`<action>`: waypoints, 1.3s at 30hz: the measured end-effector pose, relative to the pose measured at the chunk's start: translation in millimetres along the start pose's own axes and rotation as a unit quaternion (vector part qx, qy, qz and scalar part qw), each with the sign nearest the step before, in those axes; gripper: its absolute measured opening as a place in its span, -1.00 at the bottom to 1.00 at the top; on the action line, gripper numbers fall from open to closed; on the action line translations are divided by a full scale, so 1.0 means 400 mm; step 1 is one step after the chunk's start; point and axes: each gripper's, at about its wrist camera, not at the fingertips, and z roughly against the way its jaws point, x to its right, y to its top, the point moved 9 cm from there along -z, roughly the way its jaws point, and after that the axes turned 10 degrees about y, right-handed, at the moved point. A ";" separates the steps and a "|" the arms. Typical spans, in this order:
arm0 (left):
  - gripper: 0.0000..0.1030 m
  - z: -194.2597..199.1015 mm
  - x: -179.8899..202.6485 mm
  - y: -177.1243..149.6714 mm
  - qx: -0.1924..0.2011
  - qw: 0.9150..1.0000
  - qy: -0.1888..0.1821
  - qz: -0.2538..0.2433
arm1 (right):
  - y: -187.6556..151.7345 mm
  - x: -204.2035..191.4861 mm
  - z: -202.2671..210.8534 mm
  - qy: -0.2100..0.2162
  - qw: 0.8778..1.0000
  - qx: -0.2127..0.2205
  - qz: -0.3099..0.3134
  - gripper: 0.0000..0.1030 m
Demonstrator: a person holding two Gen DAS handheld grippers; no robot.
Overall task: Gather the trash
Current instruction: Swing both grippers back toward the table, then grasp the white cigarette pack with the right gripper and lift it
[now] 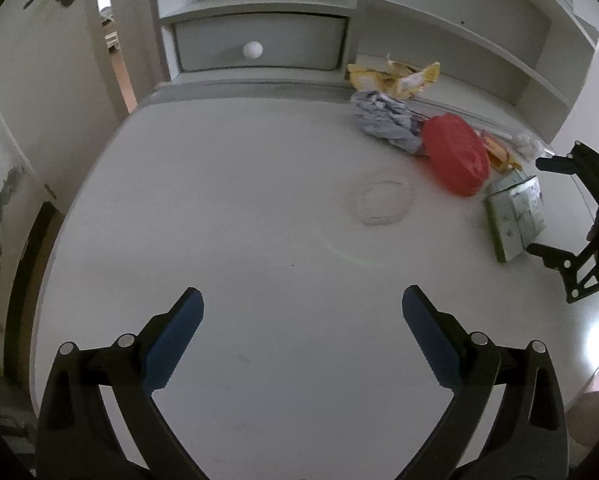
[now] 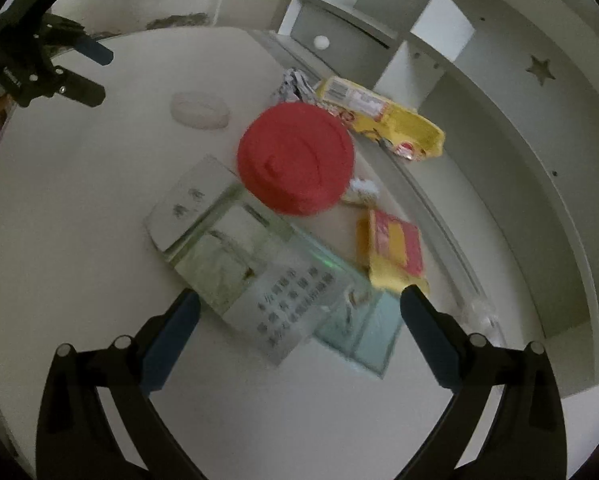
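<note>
Your left gripper (image 1: pixel 302 300) hangs spread wide over bare white desk (image 1: pixel 239 208), gripping nothing; the trash lies ahead to its right. Your right gripper (image 2: pixel 299 304) is also spread and empty, with the flattened green carton (image 2: pixel 235 256) lying between its fingertips. The red lid (image 2: pixel 295 158) sits just beyond, the yellow wrapper (image 2: pixel 383 116) farther on.

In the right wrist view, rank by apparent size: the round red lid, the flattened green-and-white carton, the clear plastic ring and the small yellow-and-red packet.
1. Flattened green-and-white carton, though it lies nearest the camera.
2. Round red lid.
3. Small yellow-and-red packet.
4. Clear plastic ring, farthest away, so unsure against the packet.
</note>
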 end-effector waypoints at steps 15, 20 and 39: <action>0.87 -0.009 0.016 0.002 -0.002 1.000 -0.021 0.001 | 0.116 -0.039 -0.048 0.124 0.988 -0.036 0.084 0.89; 0.87 -0.005 0.004 -0.004 -0.002 1.000 -0.018 0.006 | 0.127 -0.051 -0.083 0.144 0.984 -0.075 0.080 0.70; 0.86 -0.065 0.129 0.117 0.009 0.998 -0.049 -0.039 | 0.077 0.074 0.024 0.093 0.987 -0.020 -0.130 0.19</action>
